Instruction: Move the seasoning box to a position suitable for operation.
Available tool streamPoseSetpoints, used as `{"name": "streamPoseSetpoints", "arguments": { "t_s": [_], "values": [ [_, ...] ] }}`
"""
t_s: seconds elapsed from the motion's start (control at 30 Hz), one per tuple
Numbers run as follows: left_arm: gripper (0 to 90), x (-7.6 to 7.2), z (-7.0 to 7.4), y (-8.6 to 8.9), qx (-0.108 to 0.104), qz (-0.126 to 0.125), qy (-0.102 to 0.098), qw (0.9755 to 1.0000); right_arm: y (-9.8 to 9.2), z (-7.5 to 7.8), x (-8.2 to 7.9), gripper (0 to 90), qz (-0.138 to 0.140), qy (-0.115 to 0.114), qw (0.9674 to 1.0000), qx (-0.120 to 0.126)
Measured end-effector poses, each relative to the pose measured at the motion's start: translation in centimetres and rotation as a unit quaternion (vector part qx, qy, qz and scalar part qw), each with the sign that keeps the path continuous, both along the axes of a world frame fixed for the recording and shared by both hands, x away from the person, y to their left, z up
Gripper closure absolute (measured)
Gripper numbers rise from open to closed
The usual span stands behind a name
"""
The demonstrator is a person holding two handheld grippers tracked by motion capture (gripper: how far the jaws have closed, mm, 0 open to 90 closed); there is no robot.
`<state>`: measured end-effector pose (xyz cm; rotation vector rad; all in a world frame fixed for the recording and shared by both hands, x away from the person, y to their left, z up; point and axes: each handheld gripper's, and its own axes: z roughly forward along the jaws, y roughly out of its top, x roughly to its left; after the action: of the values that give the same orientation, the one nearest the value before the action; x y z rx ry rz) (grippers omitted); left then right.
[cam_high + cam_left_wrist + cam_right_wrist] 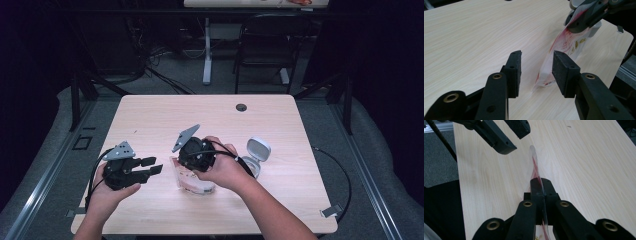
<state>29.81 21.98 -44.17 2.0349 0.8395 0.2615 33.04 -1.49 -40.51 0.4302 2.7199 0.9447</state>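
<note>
A clear plastic packet with red print (192,182) stands on edge on the light wooden table (210,115), just left of centre. My right gripper (541,187) is shut on the packet's upper edge (535,167), and the thin film runs out from between its pads. The same grip appears in the left gripper view, where the right gripper (579,23) pinches the packet (564,47) from above. My left gripper (536,65) is open with nothing between its pads, and its tips sit just short of the packet's near corner. From above, the left gripper (152,166) lies left of the packet.
A small white container with its lid flipped open (257,150) sits just right of the right hand. A cable hole (241,107) marks the table's far side. A dark chair (265,45) and cables stand on the floor beyond the table.
</note>
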Motion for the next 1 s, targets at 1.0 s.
{"name": "streamPoseSetpoints", "arguments": {
  "t_s": [1.0],
  "values": [
    [49.9, 0.3, -2.7, -2.8, 0.008, -0.061, 0.003, 0.9981, -3.4, 2.3, -1.3, 90.0, 0.003, -0.017, 0.9973, 0.072]
  ]
}}
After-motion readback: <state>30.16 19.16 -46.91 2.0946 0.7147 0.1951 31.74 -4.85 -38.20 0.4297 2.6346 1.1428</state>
